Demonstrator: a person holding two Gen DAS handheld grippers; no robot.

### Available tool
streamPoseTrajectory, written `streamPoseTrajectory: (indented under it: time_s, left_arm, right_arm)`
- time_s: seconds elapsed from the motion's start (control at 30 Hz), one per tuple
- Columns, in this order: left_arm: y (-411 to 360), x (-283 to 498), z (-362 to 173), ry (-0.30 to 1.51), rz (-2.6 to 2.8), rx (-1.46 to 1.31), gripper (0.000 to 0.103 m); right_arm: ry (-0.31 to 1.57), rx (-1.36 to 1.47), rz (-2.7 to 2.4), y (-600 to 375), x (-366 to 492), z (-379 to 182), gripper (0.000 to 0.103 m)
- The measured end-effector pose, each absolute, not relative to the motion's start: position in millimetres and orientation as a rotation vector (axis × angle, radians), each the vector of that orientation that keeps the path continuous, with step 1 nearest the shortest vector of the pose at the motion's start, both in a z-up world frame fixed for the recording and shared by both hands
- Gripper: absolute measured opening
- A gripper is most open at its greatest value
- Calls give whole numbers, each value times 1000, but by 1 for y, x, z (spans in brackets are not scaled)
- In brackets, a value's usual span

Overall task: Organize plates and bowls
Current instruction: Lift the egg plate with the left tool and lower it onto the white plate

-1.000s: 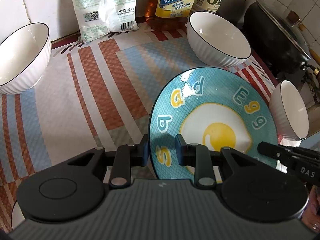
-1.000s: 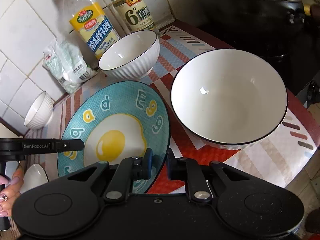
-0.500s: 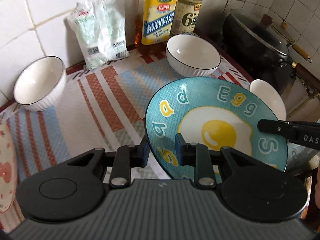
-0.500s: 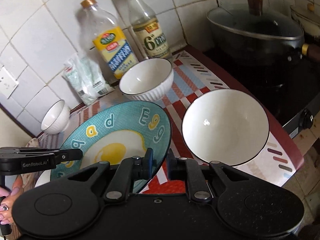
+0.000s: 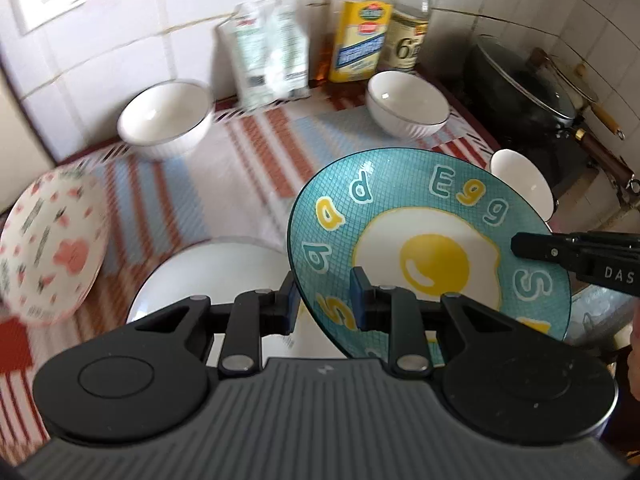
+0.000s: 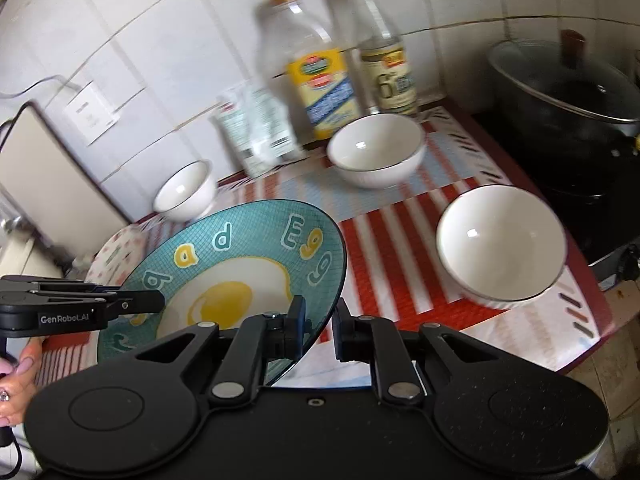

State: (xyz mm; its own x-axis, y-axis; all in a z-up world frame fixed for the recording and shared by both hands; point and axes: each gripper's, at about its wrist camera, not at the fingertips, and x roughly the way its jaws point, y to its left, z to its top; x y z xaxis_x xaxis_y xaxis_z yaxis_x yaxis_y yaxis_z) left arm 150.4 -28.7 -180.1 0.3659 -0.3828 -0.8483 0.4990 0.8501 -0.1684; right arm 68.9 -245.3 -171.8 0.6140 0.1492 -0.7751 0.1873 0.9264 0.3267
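A tabletop point(image 6: 384, 236) covered by a woven mat striped in red, pale blue and white fills the middle of both views. At the right edge a black wok point(image 6: 568, 96) under a domed glass lid is seen on a stove.

A round, glossy teal plate point(image 5: 420, 216) printed with a fried egg and coloured letters is held tilted above the mat, lower centre of both frames. Its near-left rim is clamped between the fingers of the left gripper point(image 5: 323, 300); its opposite rim is clamped between the fingers of the right gripper point(image 6: 319, 330).

Two further plates are seen in the left wrist view: a plain white one point(image 5: 212, 272) lying flat beneath the teal plate, and a white one with pink patterns point(image 5: 52, 248) at the left edge.

Three white ribbed bowls with dark rims, all empty, are counted on the mat: one at the right point(image 6: 500, 240), one at upper centre point(image 6: 376, 148), one at the left point(image 6: 186, 192).

Against the tiled wall stand two clear bottles, one yellow-labelled point(image 6: 316, 68) with amber liquid low inside, one pale-labelled point(image 6: 384, 52), beside a crinkled plastic packet point(image 6: 256, 128).
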Motion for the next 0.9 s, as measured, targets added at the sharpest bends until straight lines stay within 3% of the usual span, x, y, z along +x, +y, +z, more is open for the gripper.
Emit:
streamPoseTrajectory:
  time_s: [0.43,0.9]
  left_arm:
    - [50,117,-170,1052,-407,40,24]
    - [94,112,-225,1149,-275,-57,24]
  right_arm:
    - [918,305,181,-180,72,-162,19]
    - [1079,241,299,-131,105,-203,19]
